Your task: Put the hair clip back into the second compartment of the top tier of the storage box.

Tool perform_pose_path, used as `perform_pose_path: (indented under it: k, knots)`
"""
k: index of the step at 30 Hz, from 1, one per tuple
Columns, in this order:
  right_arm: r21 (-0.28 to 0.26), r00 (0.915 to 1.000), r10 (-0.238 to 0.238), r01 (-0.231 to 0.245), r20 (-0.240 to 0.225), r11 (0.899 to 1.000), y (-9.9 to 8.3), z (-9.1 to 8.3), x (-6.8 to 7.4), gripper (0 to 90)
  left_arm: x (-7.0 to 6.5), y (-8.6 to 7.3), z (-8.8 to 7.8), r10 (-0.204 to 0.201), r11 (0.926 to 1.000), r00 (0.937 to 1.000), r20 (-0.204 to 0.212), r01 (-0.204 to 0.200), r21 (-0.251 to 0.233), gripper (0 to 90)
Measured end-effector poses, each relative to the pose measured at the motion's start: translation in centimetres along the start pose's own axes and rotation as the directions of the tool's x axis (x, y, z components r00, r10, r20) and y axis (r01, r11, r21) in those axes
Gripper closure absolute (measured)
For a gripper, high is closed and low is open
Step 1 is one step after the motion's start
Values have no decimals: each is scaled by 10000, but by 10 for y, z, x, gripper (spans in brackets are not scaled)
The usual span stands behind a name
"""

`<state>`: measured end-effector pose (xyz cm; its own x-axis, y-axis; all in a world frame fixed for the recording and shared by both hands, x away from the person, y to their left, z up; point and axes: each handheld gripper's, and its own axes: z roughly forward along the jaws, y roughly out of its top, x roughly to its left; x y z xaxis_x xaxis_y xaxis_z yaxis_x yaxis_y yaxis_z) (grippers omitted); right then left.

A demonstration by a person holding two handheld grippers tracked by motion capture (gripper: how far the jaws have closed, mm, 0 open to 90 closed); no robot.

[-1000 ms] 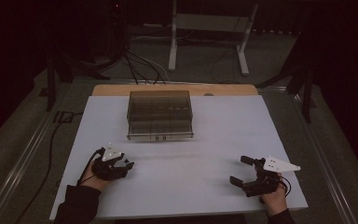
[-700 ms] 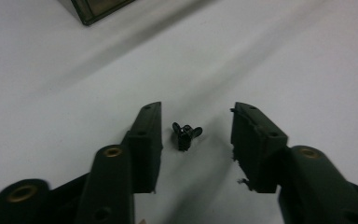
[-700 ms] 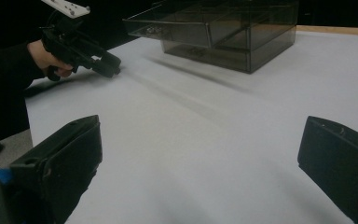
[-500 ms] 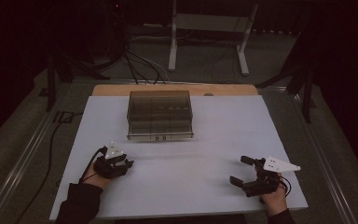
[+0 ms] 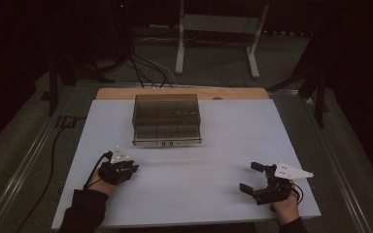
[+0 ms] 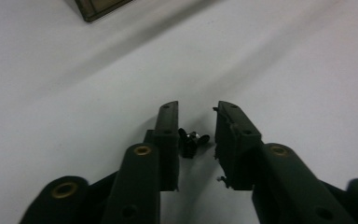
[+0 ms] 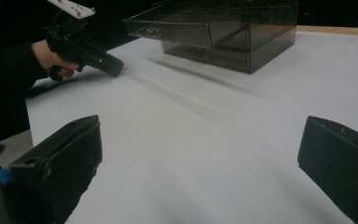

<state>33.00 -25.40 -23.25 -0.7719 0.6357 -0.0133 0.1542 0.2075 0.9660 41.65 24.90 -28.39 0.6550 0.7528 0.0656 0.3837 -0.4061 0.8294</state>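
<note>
My left gripper (image 5: 132, 169) rests on the white table sheet (image 5: 199, 204) at the front left. In the left gripper view its jaws (image 6: 196, 109) stand close together around a few small black screw-like pieces (image 6: 191, 140) lying on the sheet. The jaws have just been closing, and a thin gap still shows at the right jaw. My right gripper (image 5: 249, 176) lies at the front right with its jaws (image 7: 200, 128) wide apart and only bare sheet between them. A smoky clear drawer box (image 5: 166, 119) stands at the middle back, well beyond both grippers.
The right gripper view shows the box (image 7: 242, 42) with one drawer (image 7: 168, 28) pulled partly out toward the left gripper (image 7: 107, 63). A wooden table edge (image 5: 184, 92) shows behind the sheet. Cables (image 5: 145, 68) and a stand's white legs (image 5: 179, 48) are on the floor beyond.
The left gripper's jaws have drawn closer together. Both hands stay where they were, and the box has not moved.
</note>
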Motion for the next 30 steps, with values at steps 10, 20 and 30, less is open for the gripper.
perform_pose_path:
  k: [10, 20, 30]
  knots:
    - [-4, 10000, 26, -26, 28, 10000, 0, -1, 0, 0, 0, 0, 0, -19, 10000, 10000, -52, 19, 14, 778]
    - [-8, 10000, 33, -33, 51, 10000, 0, -1, 0, 0, -1, 1, -4, 53, 10000, 9999, -157, -52, 65, 780]
    - [-44, 9999, 55, -55, 91, 10000, 0, -2, -1, 0, -7, 4, -11, 181, 9998, 9998, -86, -181, 26, 781]
